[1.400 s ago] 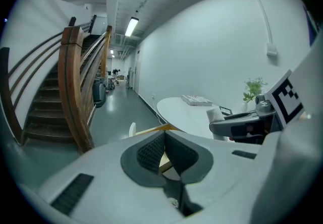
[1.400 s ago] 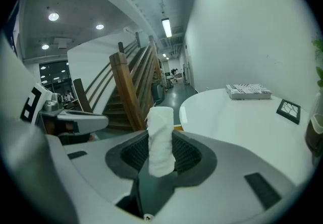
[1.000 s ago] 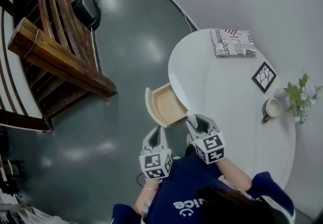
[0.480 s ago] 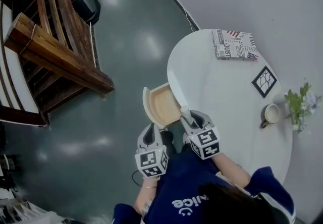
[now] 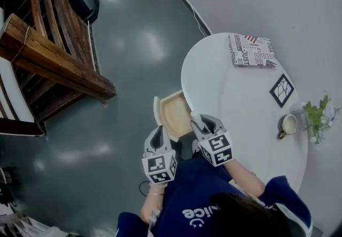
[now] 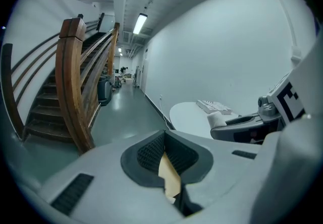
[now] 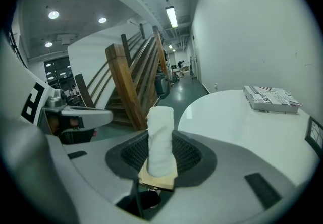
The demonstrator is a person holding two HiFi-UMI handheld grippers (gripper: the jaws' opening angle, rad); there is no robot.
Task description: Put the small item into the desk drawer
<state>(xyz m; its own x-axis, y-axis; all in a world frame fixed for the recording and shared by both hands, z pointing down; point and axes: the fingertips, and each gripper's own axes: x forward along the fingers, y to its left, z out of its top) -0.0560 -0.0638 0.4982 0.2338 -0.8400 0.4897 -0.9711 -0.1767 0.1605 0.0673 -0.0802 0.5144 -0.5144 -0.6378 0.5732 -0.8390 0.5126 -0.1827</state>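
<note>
The small item [image 5: 195,117] is a white roll, and my right gripper [image 5: 197,120] is shut on it. In the right gripper view the roll [image 7: 160,137] stands upright between the dark pads [image 7: 186,153]. It hangs over the near right corner of the open wooden drawer [image 5: 172,114], which sticks out from the left edge of the round white table [image 5: 235,102]. My left gripper [image 5: 157,134] floats just left of the drawer's near end. Its jaws meet at the tips with nothing between them [image 6: 164,148]. The roll [image 6: 218,118] also shows in the left gripper view.
On the table lie a printed book [image 5: 251,50], a black patterned coaster [image 5: 281,91], a cup [image 5: 288,124] and a small plant [image 5: 318,114]. A wooden staircase [image 5: 48,54] rises at the left over the grey floor. A wall runs behind the table.
Both grippers have moved forward toward the drawer. The roll in the right gripper now reaches the drawer's near right corner. Neither gripper's jaws have changed.
</note>
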